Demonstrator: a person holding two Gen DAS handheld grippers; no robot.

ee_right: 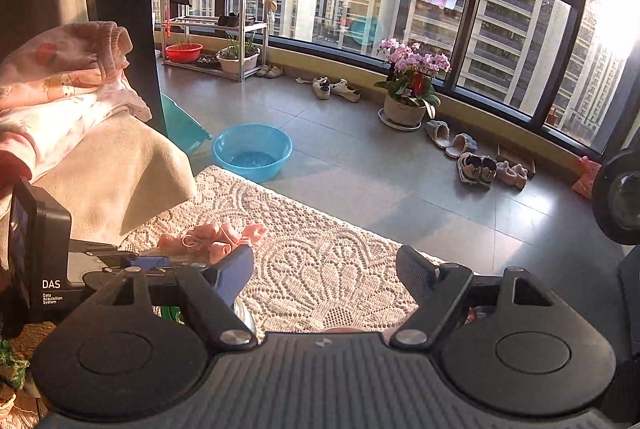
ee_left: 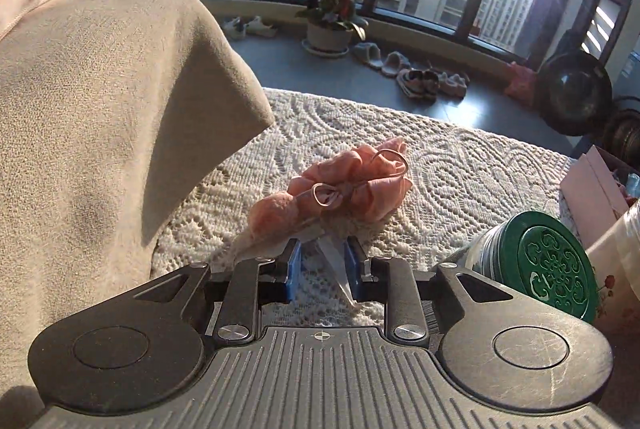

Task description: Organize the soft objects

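Note:
A pink ruffled soft ornament [ee_left: 348,185] with a thin looped cord and a white tag lies on the cream lace tablecloth [ee_left: 460,165]. My left gripper [ee_left: 322,261] is nearly shut, its blue pads pinching the ornament's near end and white tag. The same ornament shows in the right wrist view [ee_right: 212,239], with the left gripper's body to its left. My right gripper [ee_right: 324,273] is open and empty above the lace cloth [ee_right: 320,269], to the right of the ornament. A beige fleece cloth [ee_left: 100,149] is draped at the left, with pink clothes [ee_right: 60,81] piled on it.
A glass jar with a green lid [ee_left: 548,265] lies at the right beside a pink box [ee_left: 596,189]. Beyond the table, the tiled floor holds a blue basin [ee_right: 252,151], a potted orchid [ee_right: 408,89], shoes [ee_right: 476,165] and a metal rack [ee_right: 216,25].

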